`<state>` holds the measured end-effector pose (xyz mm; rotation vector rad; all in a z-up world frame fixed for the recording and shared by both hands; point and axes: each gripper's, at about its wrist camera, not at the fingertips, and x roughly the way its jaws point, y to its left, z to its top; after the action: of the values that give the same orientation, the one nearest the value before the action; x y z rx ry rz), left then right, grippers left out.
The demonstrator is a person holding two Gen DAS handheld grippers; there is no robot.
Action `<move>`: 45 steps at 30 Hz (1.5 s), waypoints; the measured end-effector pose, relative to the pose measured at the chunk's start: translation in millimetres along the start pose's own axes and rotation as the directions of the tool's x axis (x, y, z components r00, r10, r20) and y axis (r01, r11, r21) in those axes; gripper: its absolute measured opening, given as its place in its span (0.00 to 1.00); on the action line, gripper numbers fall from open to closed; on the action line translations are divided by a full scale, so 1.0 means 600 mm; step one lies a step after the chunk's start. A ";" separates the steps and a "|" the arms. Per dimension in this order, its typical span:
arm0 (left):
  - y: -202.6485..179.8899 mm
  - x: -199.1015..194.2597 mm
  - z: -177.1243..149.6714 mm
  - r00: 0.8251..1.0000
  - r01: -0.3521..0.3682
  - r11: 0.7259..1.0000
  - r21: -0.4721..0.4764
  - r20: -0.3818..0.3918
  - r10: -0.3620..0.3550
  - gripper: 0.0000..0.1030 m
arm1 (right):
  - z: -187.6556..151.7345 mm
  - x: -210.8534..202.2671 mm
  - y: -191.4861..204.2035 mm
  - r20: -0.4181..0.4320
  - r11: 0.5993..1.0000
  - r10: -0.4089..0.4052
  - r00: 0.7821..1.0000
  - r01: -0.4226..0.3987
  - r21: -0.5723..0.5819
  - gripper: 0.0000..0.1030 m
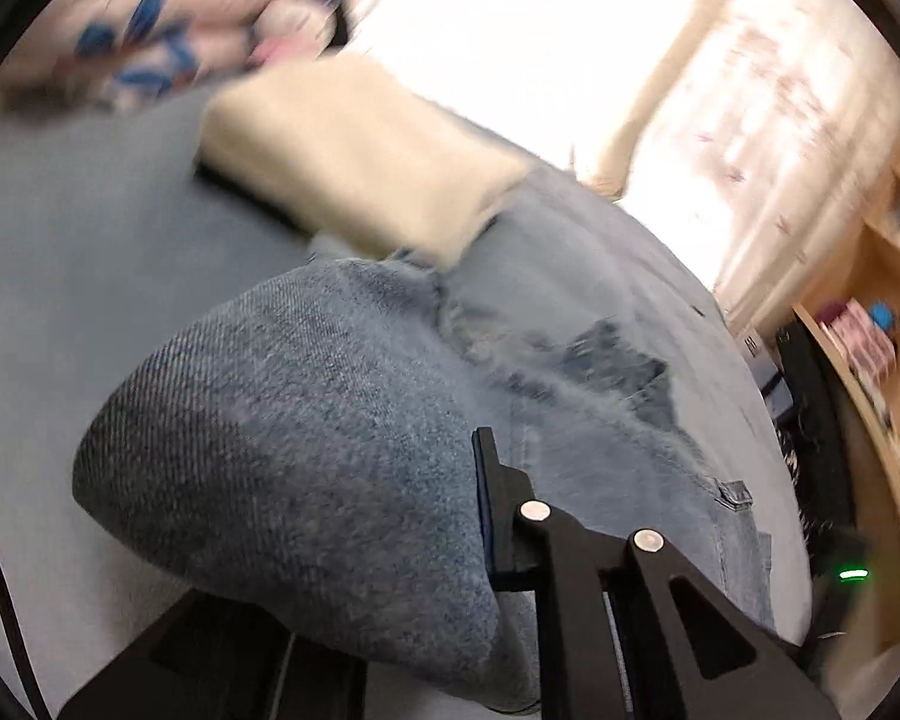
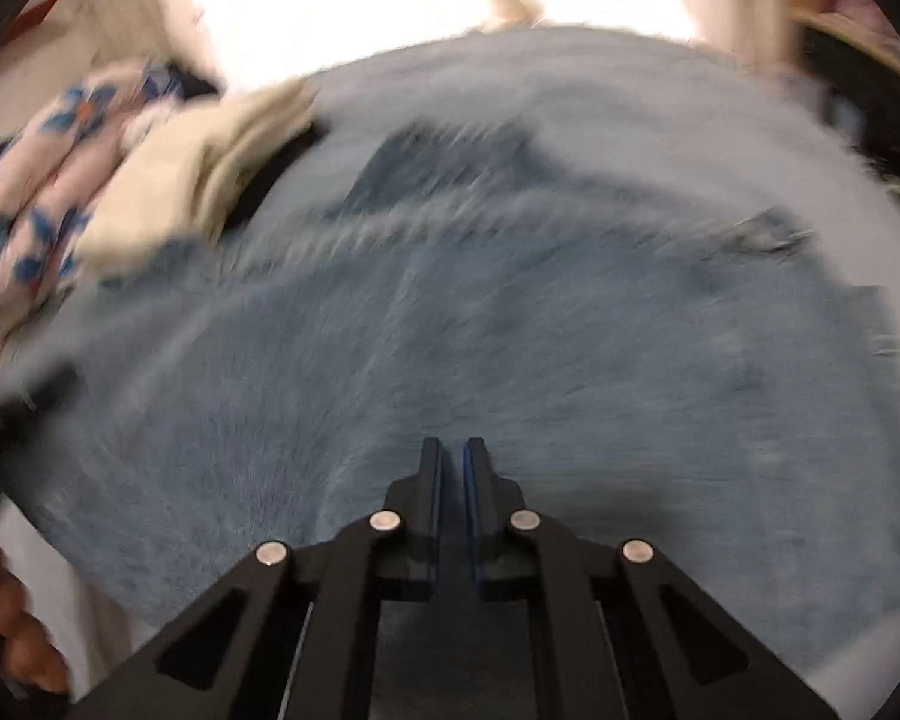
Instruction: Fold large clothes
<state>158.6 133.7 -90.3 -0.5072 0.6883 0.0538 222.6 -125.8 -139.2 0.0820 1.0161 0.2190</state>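
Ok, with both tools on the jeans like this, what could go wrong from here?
1. The left tool has a thick bunch of jeans draped over it; the denim could slide off.
2. The right tool looks shut with no cloth visibly between its fingers, so it may lift nothing.
3. The cream folded cloth overlaps the jeans and might get dragged along.

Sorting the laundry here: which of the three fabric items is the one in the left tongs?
The blue denim garment, bunched in the left tongs. The cream folded cloth and the blue-flowered fabric lie farther off, untouched.
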 end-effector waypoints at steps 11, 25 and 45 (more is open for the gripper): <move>-0.310 -0.026 -0.009 0.986 0.138 0.896 0.422 0.029 -0.166 0.08 | -0.033 -0.095 -0.145 0.069 0.970 0.094 0.993 -0.107 0.218 0.05; -0.528 0.161 -0.290 0.963 0.236 0.749 0.619 -0.251 -0.096 0.08 | -0.194 -0.242 -0.368 0.134 0.860 -0.155 0.979 0.067 0.505 0.05; -0.510 0.101 -0.282 0.857 0.451 0.703 0.551 -0.487 -0.168 0.74 | -0.208 -0.265 -0.388 0.085 0.872 -0.102 0.991 0.048 0.487 0.05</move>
<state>169.6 -220.9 -107.2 0.0635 0.9589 -0.6309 69.0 -392.1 -111.7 0.5066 0.9447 -0.1173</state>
